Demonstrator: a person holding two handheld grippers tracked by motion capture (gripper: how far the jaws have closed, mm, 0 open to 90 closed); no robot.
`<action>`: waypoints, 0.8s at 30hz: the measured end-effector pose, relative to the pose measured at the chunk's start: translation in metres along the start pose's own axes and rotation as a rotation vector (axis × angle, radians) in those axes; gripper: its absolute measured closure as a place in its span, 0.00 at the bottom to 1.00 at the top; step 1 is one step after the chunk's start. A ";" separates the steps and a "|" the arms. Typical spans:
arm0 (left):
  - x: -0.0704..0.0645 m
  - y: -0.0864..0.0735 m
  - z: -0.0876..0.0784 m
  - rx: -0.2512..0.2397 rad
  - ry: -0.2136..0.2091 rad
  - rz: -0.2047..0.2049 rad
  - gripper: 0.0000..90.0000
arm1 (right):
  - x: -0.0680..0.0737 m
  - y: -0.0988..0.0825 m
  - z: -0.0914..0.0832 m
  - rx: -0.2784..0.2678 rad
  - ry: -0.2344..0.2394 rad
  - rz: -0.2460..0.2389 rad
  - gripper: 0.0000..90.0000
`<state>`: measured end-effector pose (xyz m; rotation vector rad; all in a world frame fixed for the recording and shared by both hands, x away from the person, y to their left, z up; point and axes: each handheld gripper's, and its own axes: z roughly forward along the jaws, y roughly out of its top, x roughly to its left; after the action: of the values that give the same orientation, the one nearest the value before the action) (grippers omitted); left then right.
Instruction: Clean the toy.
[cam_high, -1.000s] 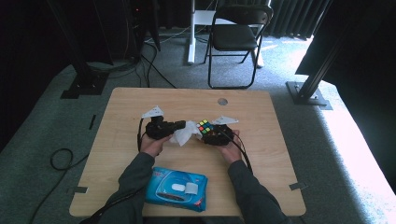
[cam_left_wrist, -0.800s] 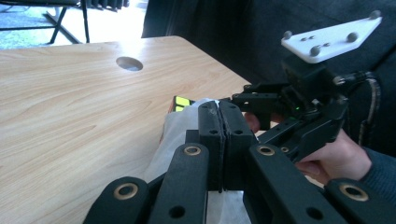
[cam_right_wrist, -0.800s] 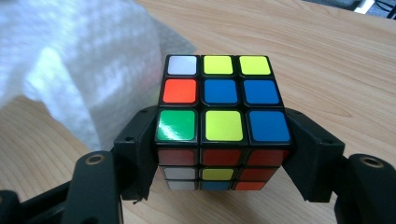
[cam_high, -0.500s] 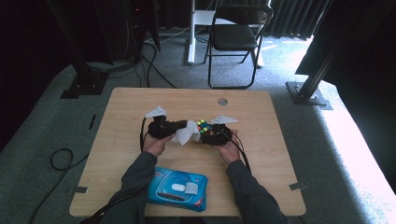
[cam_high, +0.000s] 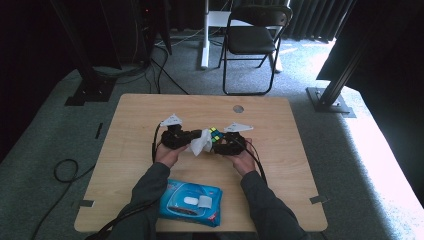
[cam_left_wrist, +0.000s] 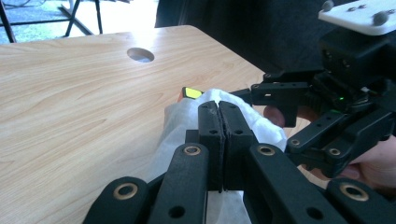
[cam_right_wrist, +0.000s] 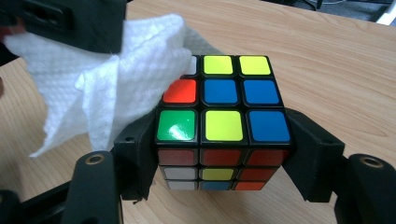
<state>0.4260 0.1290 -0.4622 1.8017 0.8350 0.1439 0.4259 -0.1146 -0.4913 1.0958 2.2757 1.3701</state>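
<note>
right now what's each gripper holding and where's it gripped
The right gripper clamps the puzzle cube by two opposite side faces. The left gripper pinches the white wipe in a bunched fold.

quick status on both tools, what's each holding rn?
Left tool: shut on the white wipe.
Right tool: shut on the puzzle cube, jaws clamping its two sides.
</note>
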 end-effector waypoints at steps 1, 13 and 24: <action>0.000 0.000 0.001 0.003 0.001 0.000 0.99 | 0.000 0.001 0.000 -0.002 0.003 0.001 0.38; 0.001 -0.005 0.007 0.071 0.030 0.014 0.99 | 0.001 0.005 -0.004 -0.025 0.035 0.022 0.38; -0.003 -0.011 0.019 0.165 0.041 0.040 0.99 | -0.002 0.009 -0.007 -0.052 0.038 0.055 0.38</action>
<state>0.4279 0.1144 -0.4782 1.9763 0.8613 0.1419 0.4277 -0.1185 -0.4800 1.1336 2.2384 1.4741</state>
